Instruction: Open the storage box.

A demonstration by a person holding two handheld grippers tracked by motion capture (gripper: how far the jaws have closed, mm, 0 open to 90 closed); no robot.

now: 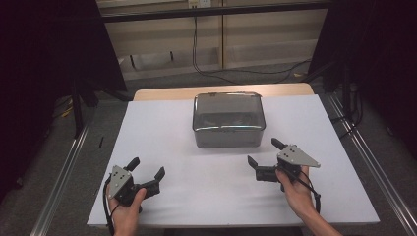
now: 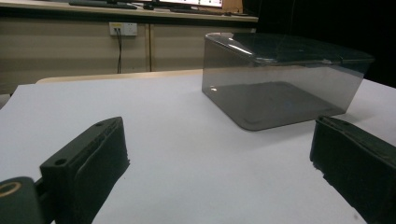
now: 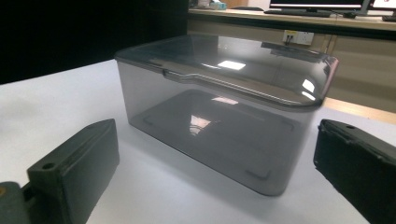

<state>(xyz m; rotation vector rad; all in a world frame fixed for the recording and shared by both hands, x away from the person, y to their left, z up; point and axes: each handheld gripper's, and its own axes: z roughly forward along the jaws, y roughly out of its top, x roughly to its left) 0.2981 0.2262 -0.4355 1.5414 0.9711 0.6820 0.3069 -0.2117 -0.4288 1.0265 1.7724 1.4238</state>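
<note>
My left tongs [image 1: 146,172] and right tongs [image 1: 264,156] sit wide open and empty on the white desk [image 1: 167,142], with the grey box [image 1: 227,120] (lid on) straight ahead, nearer my right.

I see both hand-held black two-jaw grippers low over the table, jaws spread wide, nothing between them. Left black gripper [image 1: 147,168] sits near-left in the person's left hand [image 1: 125,204]; right black gripper [image 1: 264,152] near-right in the right hand [image 1: 295,189], angled inward.
</note>
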